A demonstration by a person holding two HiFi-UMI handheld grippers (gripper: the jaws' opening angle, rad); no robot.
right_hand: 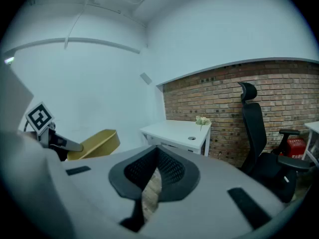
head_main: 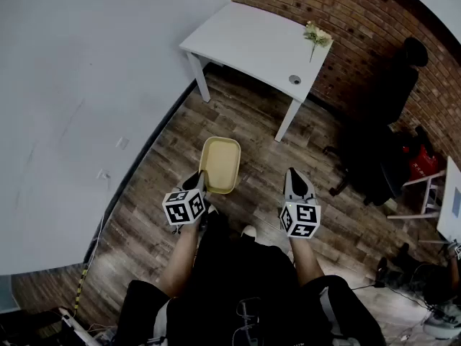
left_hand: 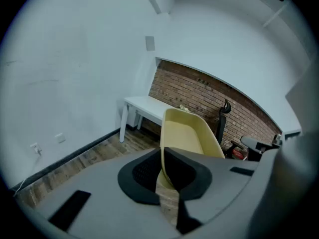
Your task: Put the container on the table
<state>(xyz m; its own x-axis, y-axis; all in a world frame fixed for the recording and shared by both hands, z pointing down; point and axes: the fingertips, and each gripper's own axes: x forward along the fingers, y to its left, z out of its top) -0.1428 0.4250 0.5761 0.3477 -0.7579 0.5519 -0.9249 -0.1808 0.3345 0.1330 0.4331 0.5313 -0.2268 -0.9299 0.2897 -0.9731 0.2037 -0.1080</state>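
White wall (head_main: 86,85) bounds the room on the left and a brick wall (head_main: 338,13) closes the far side. Wood-plank floor (head_main: 238,121) runs between them. A white counter (head_main: 245,38) stands in the corner against the brick wall. A black office chair (head_main: 374,157) stands to its right, on the floor and apart from it. The yellow container (head_main: 220,163), an open rounded-corner tub, is held in the air over the floor. It is in front of the person, short of the counter and not touching it, with its open side up. The left tool (head_main: 198,182) is clamped on the near wall of the container. In the left gripper view that wall passes between the two closed jaws and the tub extends away from them toward the counter. The right tool (head_main: 294,173) hangs beside the container, apart from it. Its jaws are brought together with nothing between them, and only floor shows through the slit. A small spray of pale flowers (head_main: 317,34) lies at the counter's far right edge, by the brick. A round cable port (head_main: 294,79) sits near the counter's front right corner.
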